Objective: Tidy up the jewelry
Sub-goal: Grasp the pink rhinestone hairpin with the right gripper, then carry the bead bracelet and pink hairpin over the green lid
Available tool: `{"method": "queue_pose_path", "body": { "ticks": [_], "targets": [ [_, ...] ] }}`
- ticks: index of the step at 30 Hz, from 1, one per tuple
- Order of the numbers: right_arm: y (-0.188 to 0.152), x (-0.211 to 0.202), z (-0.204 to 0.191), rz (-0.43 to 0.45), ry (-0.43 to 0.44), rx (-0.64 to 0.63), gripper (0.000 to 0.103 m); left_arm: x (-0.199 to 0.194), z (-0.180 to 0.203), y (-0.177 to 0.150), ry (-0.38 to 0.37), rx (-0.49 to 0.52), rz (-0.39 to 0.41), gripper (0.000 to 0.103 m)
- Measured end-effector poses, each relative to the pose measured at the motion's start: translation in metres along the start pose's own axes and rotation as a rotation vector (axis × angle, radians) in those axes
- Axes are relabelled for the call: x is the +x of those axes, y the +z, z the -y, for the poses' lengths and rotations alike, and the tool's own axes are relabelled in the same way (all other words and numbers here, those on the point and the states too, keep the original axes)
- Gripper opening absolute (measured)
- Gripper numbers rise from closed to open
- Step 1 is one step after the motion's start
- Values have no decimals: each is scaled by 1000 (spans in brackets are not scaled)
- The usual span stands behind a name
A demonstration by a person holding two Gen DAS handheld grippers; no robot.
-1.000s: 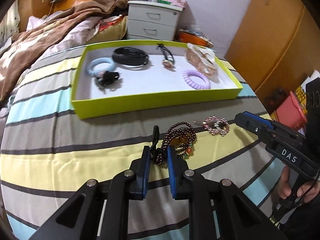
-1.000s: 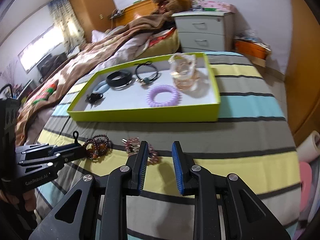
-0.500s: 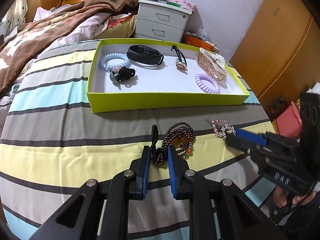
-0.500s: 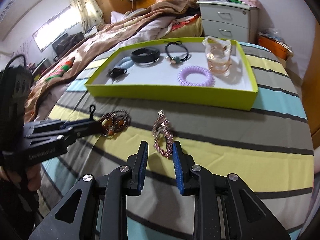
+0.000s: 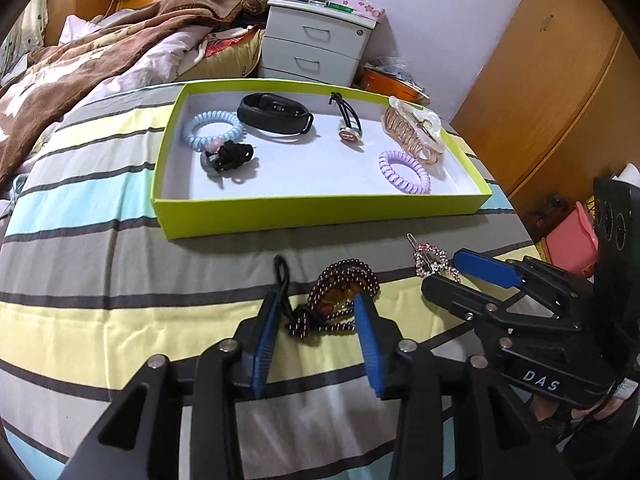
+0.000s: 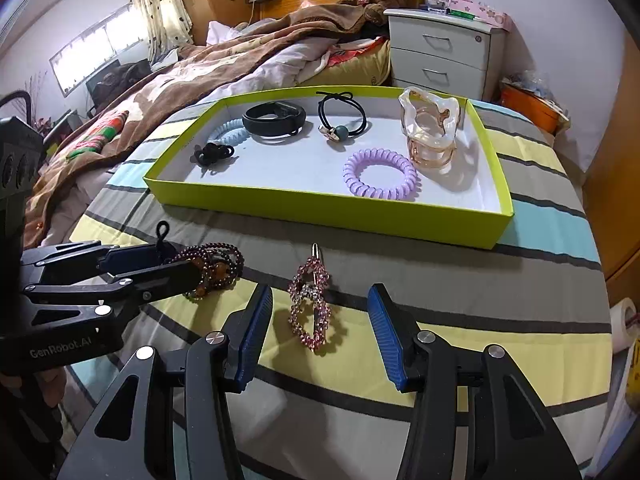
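Note:
A dark red beaded bracelet (image 5: 340,296) lies on the striped bedspread between the open jaws of my left gripper (image 5: 316,320); it also shows in the right wrist view (image 6: 214,264). A pink rhinestone hair clip (image 6: 310,304) lies between the open jaws of my right gripper (image 6: 320,320), and shows in the left wrist view (image 5: 430,258). The lime green tray (image 5: 320,210) behind holds a purple coil tie (image 5: 404,171), a blue coil tie (image 5: 212,130), a black band (image 5: 274,118), a clear claw clip (image 5: 414,128) and black hair ties.
A rumpled brown blanket (image 6: 224,64) lies at the left. A white nightstand (image 5: 316,44) stands behind the tray (image 6: 328,206). A wooden wardrobe (image 5: 552,80) is at the right.
Both grippers have opened wide. The right gripper moved in over the hair clip, which now lies between its jaws. The bracelet lies loose between the left jaws.

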State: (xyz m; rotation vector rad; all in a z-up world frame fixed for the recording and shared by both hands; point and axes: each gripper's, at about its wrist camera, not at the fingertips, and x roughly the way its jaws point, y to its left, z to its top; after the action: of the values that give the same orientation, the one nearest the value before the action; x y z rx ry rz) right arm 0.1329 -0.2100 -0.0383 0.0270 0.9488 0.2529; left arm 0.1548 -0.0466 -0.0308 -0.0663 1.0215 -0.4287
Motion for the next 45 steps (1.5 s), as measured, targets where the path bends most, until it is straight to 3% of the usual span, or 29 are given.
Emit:
{"method": "queue_pose_path", "body": {
  "ticks": [5,8,11,13,17,21,35,45],
  "targets": [
    [-1,-1,2,12,-13,20,48,3,4,3,32,23,5,41],
    [-3,-2,0,15,-35,8,32,4,10,1,65,66,9,41],
    [-4,-3,-2,14,-20,3,24,5,13,-1,97,89,12,34],
    [-5,-4,-3,16,-13,-1,20,4,12,-1,87,81,9,21],
    [-5,-5,-3,22,-12,11,17,4,13,-2,68,74,6,15],
    [-5,-10,-2,46,-9,23,7,3,13,-1,62,64,4,15],
    [-5,-25,8,90,45,97,7,-11,12,1,25,38,30,12],
    [-4,-35,10,119,38,117,7,-22,7,1,8,12,54,11]
  ]
}}
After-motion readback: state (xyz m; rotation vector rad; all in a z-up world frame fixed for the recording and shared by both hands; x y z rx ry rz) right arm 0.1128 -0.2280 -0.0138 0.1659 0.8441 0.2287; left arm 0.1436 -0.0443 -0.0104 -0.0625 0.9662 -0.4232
